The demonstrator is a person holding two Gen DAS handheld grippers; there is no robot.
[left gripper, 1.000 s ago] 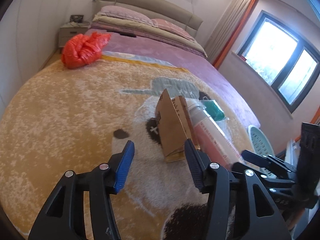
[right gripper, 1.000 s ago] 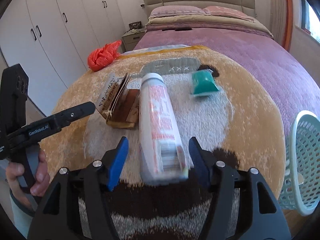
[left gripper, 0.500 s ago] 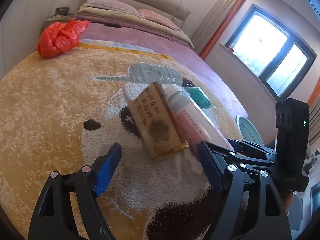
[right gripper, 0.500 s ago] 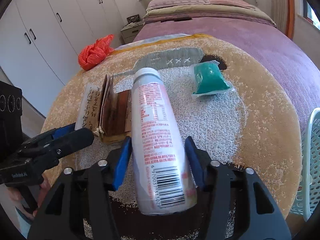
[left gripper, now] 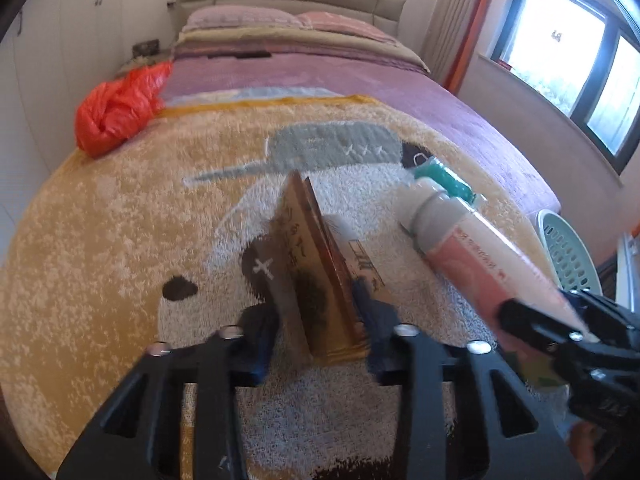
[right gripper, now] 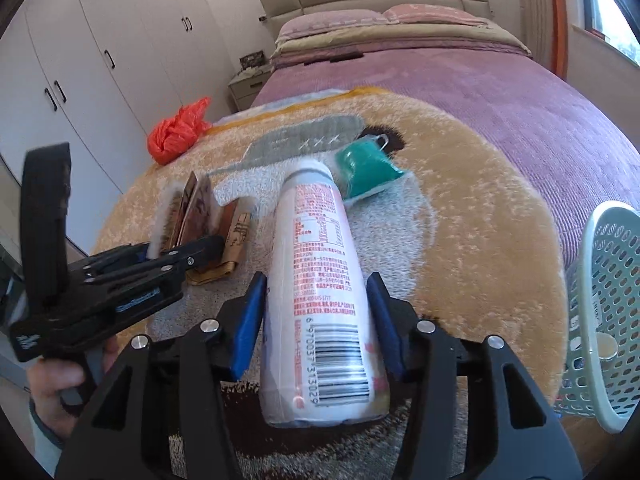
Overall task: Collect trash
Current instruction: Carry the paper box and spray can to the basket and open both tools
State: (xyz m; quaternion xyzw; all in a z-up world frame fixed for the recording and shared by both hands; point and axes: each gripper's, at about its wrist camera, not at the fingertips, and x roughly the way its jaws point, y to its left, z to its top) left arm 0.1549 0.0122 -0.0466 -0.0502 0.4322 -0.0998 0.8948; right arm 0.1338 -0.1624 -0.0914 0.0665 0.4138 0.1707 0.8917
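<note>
**Both grippers now on their trash**

Left wrist: a second ago my left gripper [left gripper: 320, 332] stood spread short of the brown paper bag [left gripper: 316, 268]; now its blue pads are pressed against the bag's two faces, pinching it near the blanket's [left gripper: 100, 220] near edge. So the bag looks ready to lift. The bottle [left gripper: 472, 248] lies to its right, angled toward the right edge, its base already in my other tool. The red plastic bag [left gripper: 120, 112] sits at the blanket's far left corner — trash yet to collect, I judge.

Right wrist: my right gripper [right gripper: 316, 320] was open around the bottle [right gripper: 320, 280] a second ago; now the pads press its sides just above the barcode. The teal packet [right gripper: 368, 168] lies just beyond the cap, possibly touching it. The basket [right gripper: 600, 300] stands off the blanket's right edge — nothing blocks the way there, though my left tool is close by.
</note>
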